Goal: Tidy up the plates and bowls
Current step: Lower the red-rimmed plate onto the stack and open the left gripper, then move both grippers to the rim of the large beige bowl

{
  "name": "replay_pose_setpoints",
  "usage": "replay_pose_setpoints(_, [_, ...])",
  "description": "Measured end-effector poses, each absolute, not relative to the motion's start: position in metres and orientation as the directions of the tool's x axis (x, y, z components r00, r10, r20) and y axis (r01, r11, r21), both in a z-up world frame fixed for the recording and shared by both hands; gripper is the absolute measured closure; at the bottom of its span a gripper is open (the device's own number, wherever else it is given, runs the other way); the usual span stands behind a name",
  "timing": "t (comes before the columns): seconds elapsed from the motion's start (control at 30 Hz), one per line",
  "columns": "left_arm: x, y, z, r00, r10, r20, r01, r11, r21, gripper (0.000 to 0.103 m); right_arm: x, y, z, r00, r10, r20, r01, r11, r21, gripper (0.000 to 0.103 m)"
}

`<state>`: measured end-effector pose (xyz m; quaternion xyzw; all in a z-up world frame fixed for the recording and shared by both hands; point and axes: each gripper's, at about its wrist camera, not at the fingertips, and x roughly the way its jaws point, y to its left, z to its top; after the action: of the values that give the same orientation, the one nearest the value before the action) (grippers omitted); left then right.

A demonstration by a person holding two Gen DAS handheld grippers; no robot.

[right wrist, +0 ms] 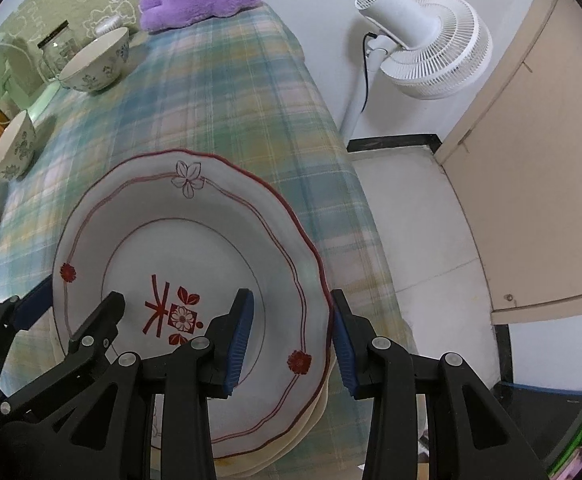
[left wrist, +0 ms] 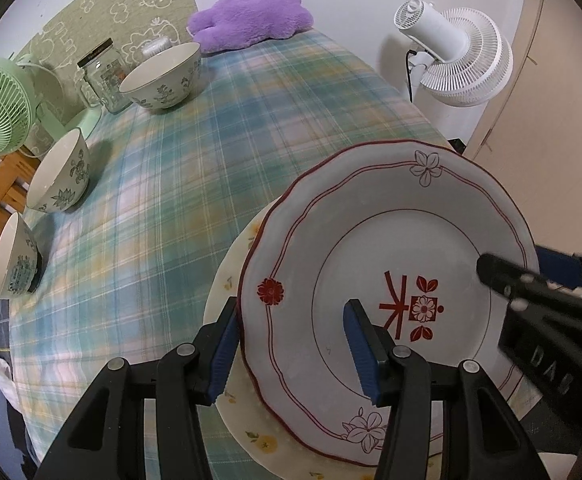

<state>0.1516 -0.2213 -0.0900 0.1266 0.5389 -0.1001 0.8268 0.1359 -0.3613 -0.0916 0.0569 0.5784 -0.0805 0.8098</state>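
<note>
Both tongs, left and right, straddle the red-trimmed plate's rim, unpinched, atop another plate; three bowls upper left remain unstacked.

Both views are evenly lit by soft, diffuse indoor light, moderately bright with a slightly cool cast. Shadows are faint: a soft one beside each bowl on the plaid tablecloth, falling to the right. The white plate shows only a mild sheen, no hard glare. Fisheye distortion is strong (the table edge bows and the 2 frames have black vignetted corners). The near gripper arms look slightly soft, and the tablecloth pattern smears a little toward the rim.
</note>
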Motion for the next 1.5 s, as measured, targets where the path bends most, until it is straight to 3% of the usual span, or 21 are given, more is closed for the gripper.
replay_pose_setpoints(0.2, [0.152,-0.223,-0.091,0.396,-0.015,-0.918,0.297,0.948,0.113,0.051,0.143,-0.372,-0.085,0.368,-0.054,-0.928,0.219,0.975,0.03,0.062])
replay_pose_setpoints(0.27, [0.152,-0.222,-0.091,0.396,-0.009,-0.918,0.291,0.95,0.116,0.051,0.145,-0.371,-0.082,0.383,-0.039,-0.923,0.199,0.979,0.041,0.072])
replay_pose_setpoints(0.33, [0.153,-0.22,-0.091,0.395,-0.002,-0.919,0.28,0.953,0.118,0.051,0.146,-0.366,-0.081,0.39,-0.054,-0.919,0.177,0.984,0.017,0.074])
replay_pose_setpoints(0.67, [0.147,-0.214,-0.089,0.387,0.036,-0.921,0.266,0.952,0.15,0.051,0.14,-0.348,-0.09,0.311,-0.041,-0.949,0.103,0.995,-0.009,0.076])
replay_pose_setpoints(0.97, [0.151,-0.217,-0.092,0.369,0.008,-0.929,0.261,0.959,0.112,0.033,0.142,-0.351,-0.091,0.324,-0.032,-0.945,0.108,0.994,0.003,0.075])
replay_pose_setpoints(1.03, [0.151,-0.217,-0.092,0.363,-0.006,-0.932,0.258,0.962,0.094,0.029,0.144,-0.353,-0.09,0.336,-0.013,-0.942,0.104,0.994,0.023,0.07])
replay_pose_setpoints(1.1, [0.151,-0.217,-0.092,0.362,-0.017,-0.932,0.257,0.963,0.082,0.022,0.146,-0.353,-0.087,0.355,0.001,-0.935,0.088,0.996,0.034,0.058])
replay_pose_setpoints(1.17, [0.15,-0.217,-0.092,0.362,-0.021,-0.932,0.254,0.964,0.077,0.019,0.147,-0.351,-0.084,0.376,0.008,-0.926,0.076,0.996,0.039,0.036])
replay_pose_setpoints(1.3, [0.148,-0.211,-0.083,0.376,-0.055,-0.925,0.242,0.969,0.041,0.012,0.153,-0.341,-0.082,0.377,0.031,-0.926,0.044,0.998,0.051,0.035])
replay_pose_setpoints(1.5, [0.151,-0.189,-0.073,0.404,-0.067,-0.912,0.205,0.979,0.019,0.01,0.157,-0.32,-0.076,0.388,0.035,-0.921,0.009,0.999,0.042,0.035])
